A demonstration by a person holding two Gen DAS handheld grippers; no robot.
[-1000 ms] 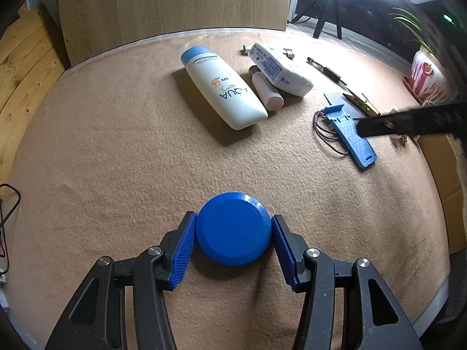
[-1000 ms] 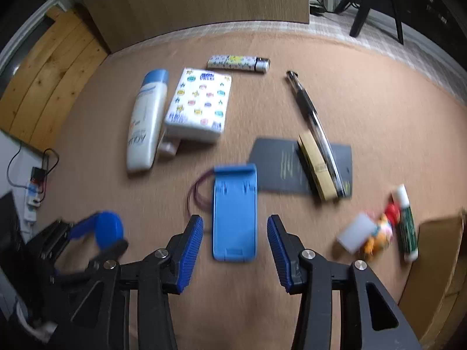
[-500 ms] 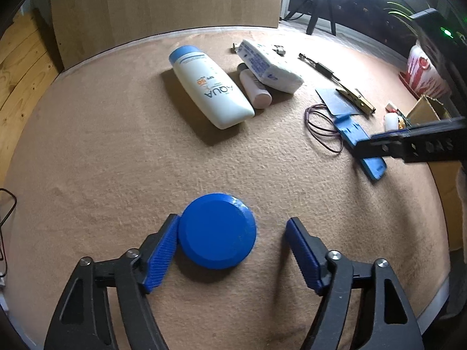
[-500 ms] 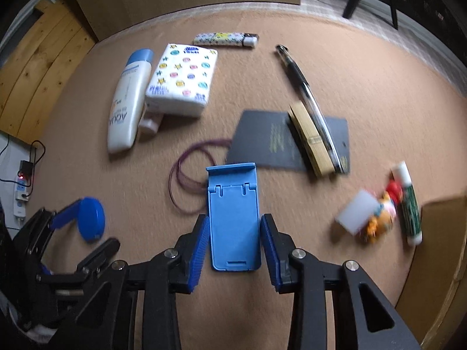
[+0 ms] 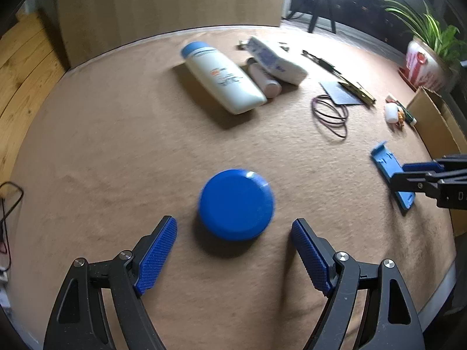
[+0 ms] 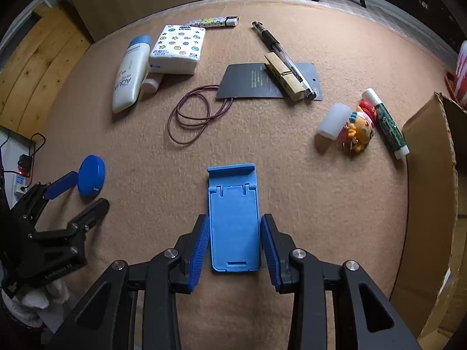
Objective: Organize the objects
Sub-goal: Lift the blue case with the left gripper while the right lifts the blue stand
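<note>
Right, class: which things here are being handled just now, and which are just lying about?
In hand:
- blue phone stand, between the right gripper pads
- blue round lid, ahead of the open left gripper

Lying about:
- lotion bottle
- tissue pack
- lighter
- pen
- rubber bands
- toy figure
- cardboard box

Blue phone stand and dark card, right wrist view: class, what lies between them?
Mostly bare tan felt; only the purple elastic loops sit off to the left, seen in the right wrist view.

Both wrist views sat low, looking forward over the worktop (image 5: 116,134); each caught the blue disc (image 5: 236,204) and phone stand (image 6: 234,218).
</note>
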